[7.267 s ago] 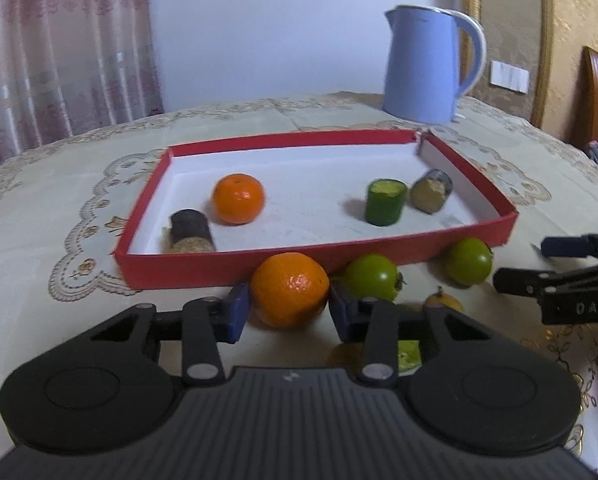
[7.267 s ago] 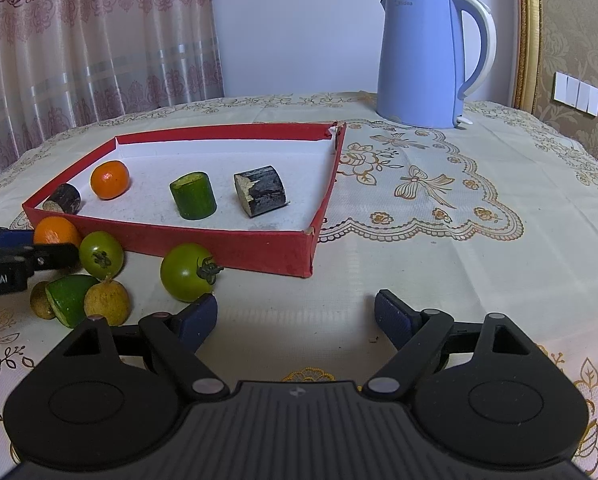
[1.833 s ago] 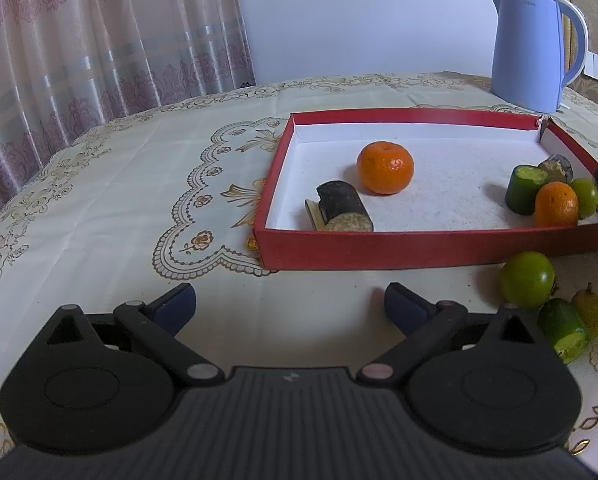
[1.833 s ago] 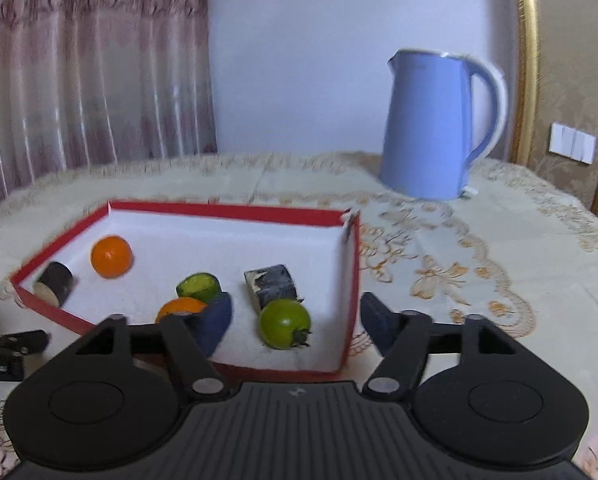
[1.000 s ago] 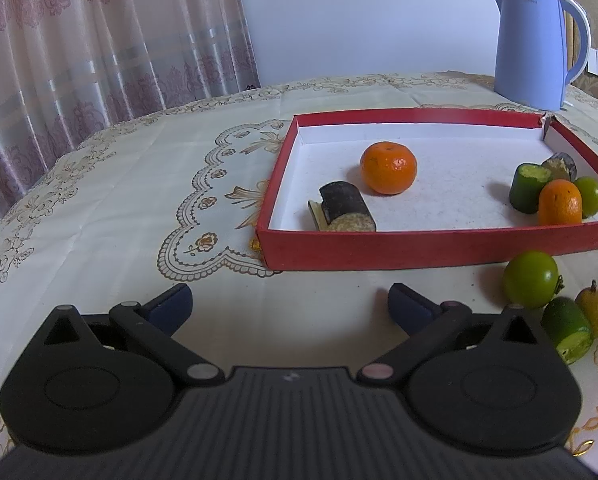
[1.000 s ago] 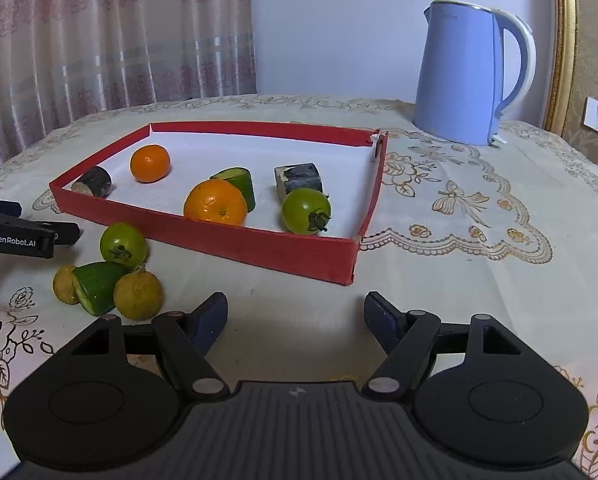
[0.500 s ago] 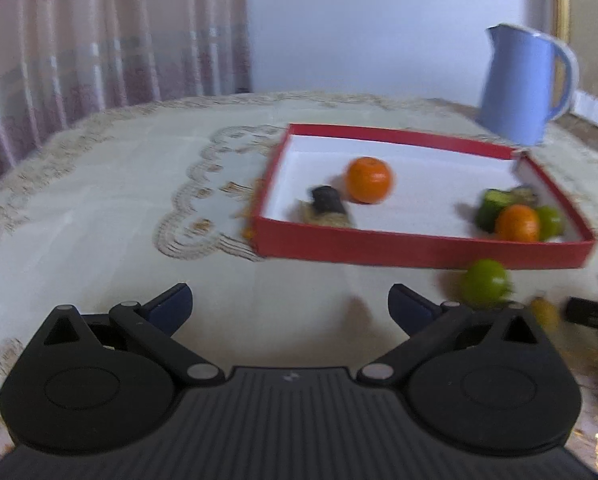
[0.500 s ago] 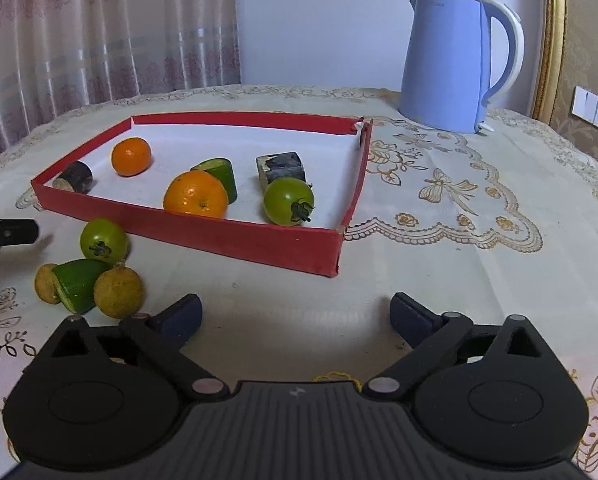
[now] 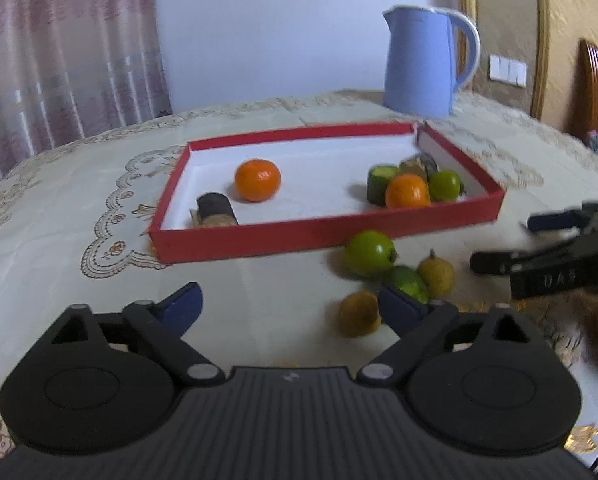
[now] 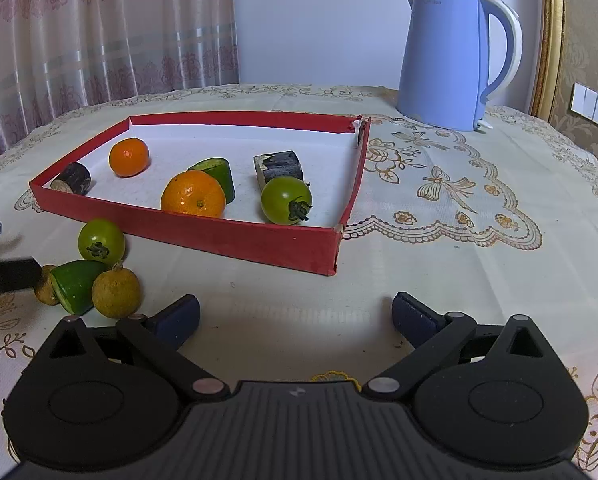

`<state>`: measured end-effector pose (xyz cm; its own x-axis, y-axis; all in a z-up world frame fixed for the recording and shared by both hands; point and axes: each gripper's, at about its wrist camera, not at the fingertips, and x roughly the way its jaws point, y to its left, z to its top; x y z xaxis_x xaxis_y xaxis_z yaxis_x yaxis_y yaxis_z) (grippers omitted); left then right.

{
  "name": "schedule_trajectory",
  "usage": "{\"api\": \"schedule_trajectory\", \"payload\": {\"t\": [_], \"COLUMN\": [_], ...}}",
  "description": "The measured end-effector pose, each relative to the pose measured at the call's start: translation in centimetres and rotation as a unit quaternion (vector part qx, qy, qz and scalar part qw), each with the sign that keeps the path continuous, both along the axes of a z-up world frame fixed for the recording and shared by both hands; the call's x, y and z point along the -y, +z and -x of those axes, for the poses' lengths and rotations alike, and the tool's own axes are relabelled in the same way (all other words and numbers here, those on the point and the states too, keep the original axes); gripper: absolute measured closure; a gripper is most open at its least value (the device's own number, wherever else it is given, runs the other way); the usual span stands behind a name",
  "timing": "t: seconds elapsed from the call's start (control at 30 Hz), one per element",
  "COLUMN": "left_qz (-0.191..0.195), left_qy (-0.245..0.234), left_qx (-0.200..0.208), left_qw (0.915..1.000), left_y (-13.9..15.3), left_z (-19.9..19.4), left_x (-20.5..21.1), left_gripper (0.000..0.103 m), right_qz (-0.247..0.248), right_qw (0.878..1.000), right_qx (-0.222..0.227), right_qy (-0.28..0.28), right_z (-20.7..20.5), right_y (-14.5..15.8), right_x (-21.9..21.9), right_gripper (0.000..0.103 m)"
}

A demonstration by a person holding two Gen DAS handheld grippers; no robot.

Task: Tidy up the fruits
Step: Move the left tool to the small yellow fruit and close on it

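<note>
1. While both grippers hang over the tablecloth [image 10: 439, 240] in front of the red tray [image 10: 235, 238], neither holds anything.
2. The left gripper [image 9: 289, 306] is spread, its jaws having just drawn in a little – only cloth lies between them, though a small yellow-brown fruit [image 9: 359, 314] sits just inside the right-hand finger.
3. The right gripper [image 10: 295, 316] has just finished opening and is at its widest, with bare cloth between the fingers.
4. Inside the tray: a tangerine [image 10: 129, 157] and a dark cut piece [image 10: 73, 178] towards the left end; a larger orange [image 10: 193, 194], a green cut piece [image 10: 217, 174], a second dark piece [image 10: 279, 165] and a green tomato [image 10: 285, 200] clustered nearer the right end.
5. Outside, on the cloth just beside the front wall – another green tomato [image 10: 101, 240], a green wedge [image 10: 77, 286] and a yellowish round fruit [image 10: 117, 292], the last two touching.
6. A blue kettle [image 10: 455, 60] stands behind the tray, well apart.
</note>
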<state>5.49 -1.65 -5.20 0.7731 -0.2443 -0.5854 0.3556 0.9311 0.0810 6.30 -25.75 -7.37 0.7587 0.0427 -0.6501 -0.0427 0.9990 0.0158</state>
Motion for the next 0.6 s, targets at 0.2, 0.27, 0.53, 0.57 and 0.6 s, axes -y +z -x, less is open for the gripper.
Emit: {"api": "schedule_trajectory", "payload": {"t": [0.2, 0.27, 0.53, 0.57, 0.6], "left_qz": [-0.006, 0.002, 0.005, 0.014, 0.016], "left_qy": [-0.038, -0.049, -0.061, -0.061, -0.06], "left_qx": [-0.006, -0.014, -0.051, -0.055, -0.053], "left_qw": [0.9992, 0.9987, 0.9969, 0.9966, 0.9967], "left_y": [-0.4, -0.3, -1.0, -1.0, -0.9], "left_z": [-0.2, -0.5, -1.0, -1.1, -1.1], "left_x": [0.2, 0.1, -0.4, -0.5, -0.4], "left_gripper": [0.018, 0.018, 0.029, 0.031, 0.035], "right_qz": [0.0, 0.0, 0.0, -0.001, -0.001], "right_qw": [1.0, 1.0, 1.0, 1.0, 1.0], "right_qx": [0.0, 0.0, 0.0, 0.0, 0.0], "right_qy": [0.0, 0.0, 0.0, 0.0, 0.0], "right_z": [0.0, 0.0, 0.0, 0.0, 0.0], "right_y": [0.0, 0.0, 0.0, 0.0, 0.0], "right_x": [0.1, 0.0, 0.0, 0.0, 0.1], "right_gripper": [0.0, 0.0, 0.0, 0.0, 0.0]}}
